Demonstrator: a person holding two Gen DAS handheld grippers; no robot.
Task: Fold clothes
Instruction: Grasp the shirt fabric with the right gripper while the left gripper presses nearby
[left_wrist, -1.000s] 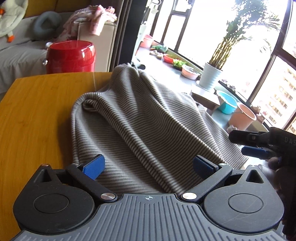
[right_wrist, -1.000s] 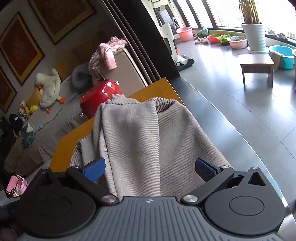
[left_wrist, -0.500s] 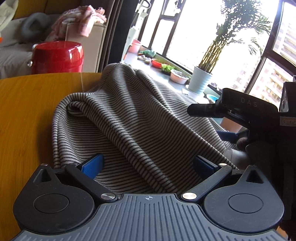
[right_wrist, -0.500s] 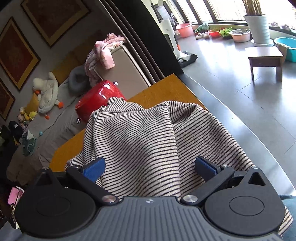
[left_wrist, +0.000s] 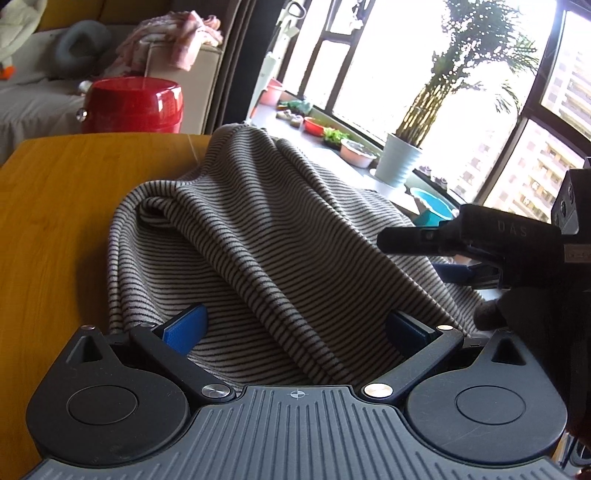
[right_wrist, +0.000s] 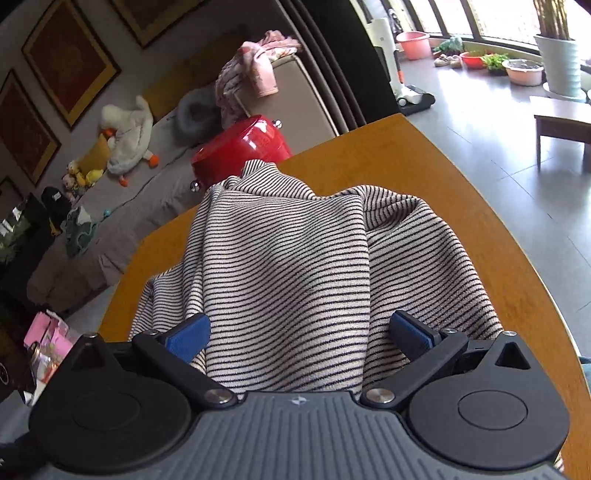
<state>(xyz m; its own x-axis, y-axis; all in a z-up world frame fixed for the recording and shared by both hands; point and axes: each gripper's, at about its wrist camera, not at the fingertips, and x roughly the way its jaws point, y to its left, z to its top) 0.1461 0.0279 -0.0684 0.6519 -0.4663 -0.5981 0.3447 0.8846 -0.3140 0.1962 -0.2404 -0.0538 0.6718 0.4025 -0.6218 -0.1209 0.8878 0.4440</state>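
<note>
A beige garment with thin dark stripes (left_wrist: 258, 236) lies bunched on the yellow wooden table (left_wrist: 55, 206). Its near edge runs between the blue pads of my left gripper (left_wrist: 295, 328), whose jaws stand wide apart. In the right wrist view the same garment (right_wrist: 295, 266) drapes over the table (right_wrist: 424, 166) and passes between the blue pads of my right gripper (right_wrist: 299, 332), also spread wide. The right gripper shows from the side at the right of the left wrist view (left_wrist: 461, 254).
A red round pot (left_wrist: 133, 105) (right_wrist: 243, 146) stands past the table's far edge. A sofa with pink clothes (right_wrist: 258, 70) and a stuffed duck (right_wrist: 125, 136) is behind. Potted plant (left_wrist: 399, 162) and basins line the window. The table edge (right_wrist: 554, 302) runs at right.
The right gripper has come in closer beside the left one. The garment has been pulled nearer and lies flatter over the table. Both jaws stay spread.
</note>
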